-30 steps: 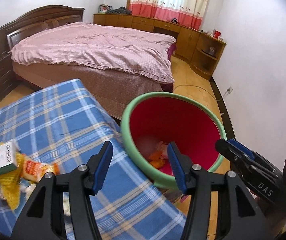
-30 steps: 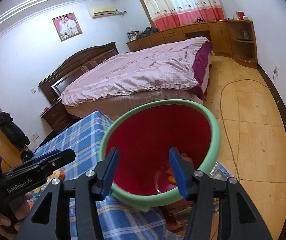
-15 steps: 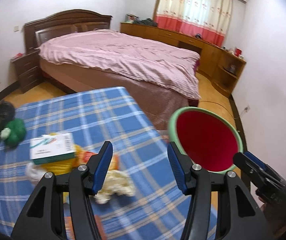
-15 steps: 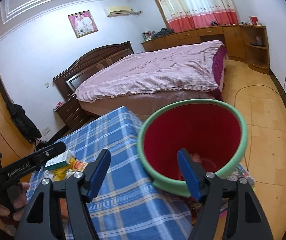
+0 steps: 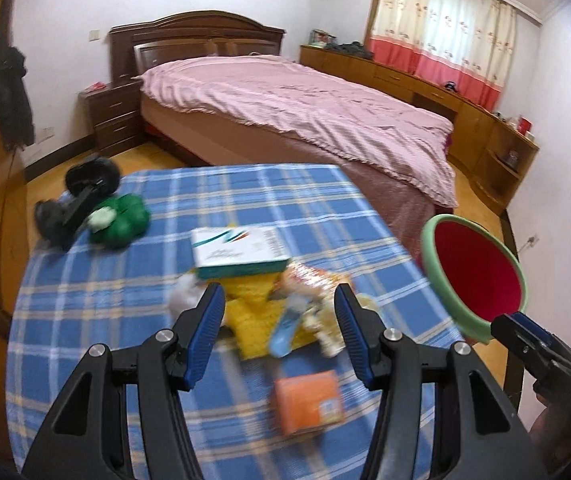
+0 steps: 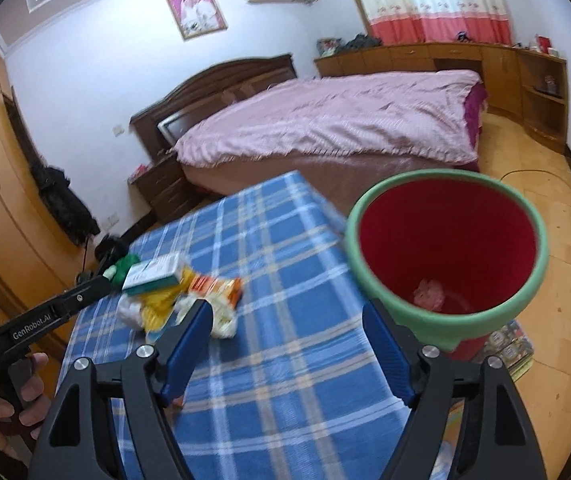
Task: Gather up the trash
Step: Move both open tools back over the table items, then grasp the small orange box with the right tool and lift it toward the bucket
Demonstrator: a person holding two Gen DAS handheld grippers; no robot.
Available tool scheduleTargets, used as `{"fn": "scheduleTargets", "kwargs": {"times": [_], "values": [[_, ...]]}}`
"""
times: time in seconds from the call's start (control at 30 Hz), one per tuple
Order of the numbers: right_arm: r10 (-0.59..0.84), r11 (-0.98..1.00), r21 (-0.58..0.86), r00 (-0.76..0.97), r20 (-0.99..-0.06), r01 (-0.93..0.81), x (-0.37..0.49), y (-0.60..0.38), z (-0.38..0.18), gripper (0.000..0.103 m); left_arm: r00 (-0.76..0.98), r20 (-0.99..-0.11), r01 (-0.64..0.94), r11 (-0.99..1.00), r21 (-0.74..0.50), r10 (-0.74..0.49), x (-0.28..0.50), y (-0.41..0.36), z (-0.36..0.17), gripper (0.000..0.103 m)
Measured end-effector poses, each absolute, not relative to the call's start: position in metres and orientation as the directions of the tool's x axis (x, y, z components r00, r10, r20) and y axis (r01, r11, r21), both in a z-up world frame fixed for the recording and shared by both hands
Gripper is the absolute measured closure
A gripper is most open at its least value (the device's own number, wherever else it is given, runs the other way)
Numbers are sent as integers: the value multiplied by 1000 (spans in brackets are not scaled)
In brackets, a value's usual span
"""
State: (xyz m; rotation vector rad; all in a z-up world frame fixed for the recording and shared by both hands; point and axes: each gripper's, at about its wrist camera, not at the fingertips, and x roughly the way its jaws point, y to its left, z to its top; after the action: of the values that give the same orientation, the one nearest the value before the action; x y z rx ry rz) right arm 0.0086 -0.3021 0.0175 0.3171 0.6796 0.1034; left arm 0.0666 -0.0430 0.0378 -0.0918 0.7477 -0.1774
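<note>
A pile of trash lies on the blue plaid table (image 5: 245, 192): a white and teal box (image 5: 239, 252), a yellow wrapper (image 5: 253, 320), an orange snack packet (image 5: 313, 280) and crumpled tissue (image 5: 183, 298). An orange box (image 5: 309, 402) lies nearer to me. My left gripper (image 5: 279, 336) is open and empty just above the pile. The red bin with a green rim (image 6: 445, 248) stands at the table's right edge with some trash at its bottom. My right gripper (image 6: 287, 350) is open and empty beside the bin. The pile also shows in the right wrist view (image 6: 181, 296).
A green object (image 5: 119, 220) and a black dumbbell (image 5: 75, 200) sit at the table's far left. A bed with a pink cover (image 5: 305, 112) stands behind the table. Wooden cabinets (image 5: 485, 132) line the far wall. A cable runs over the floor (image 6: 541, 176).
My left gripper has swung left from the bin to over the trash pile. My right gripper has drawn back and turned left, and its jaws stand wider open.
</note>
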Motion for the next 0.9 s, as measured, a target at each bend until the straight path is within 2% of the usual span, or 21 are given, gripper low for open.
{"fn": "scheduleTargets", "kwargs": {"times": [0.23, 0.5, 0.9], "values": [[267, 947, 315, 714, -647, -67, 10, -256, 6, 23, 710, -692, 32, 988, -153, -131, 50, -1, 23, 46], [263, 961, 256, 647, -716, -107, 19, -211, -5, 22, 689, -720, -57, 985, -161, -78, 34, 41, 4, 46], [289, 957, 237, 559, -777, -166, 26, -160, -24, 22, 638, -767, -113, 975, -191, -76, 28, 70, -23, 46]]}}
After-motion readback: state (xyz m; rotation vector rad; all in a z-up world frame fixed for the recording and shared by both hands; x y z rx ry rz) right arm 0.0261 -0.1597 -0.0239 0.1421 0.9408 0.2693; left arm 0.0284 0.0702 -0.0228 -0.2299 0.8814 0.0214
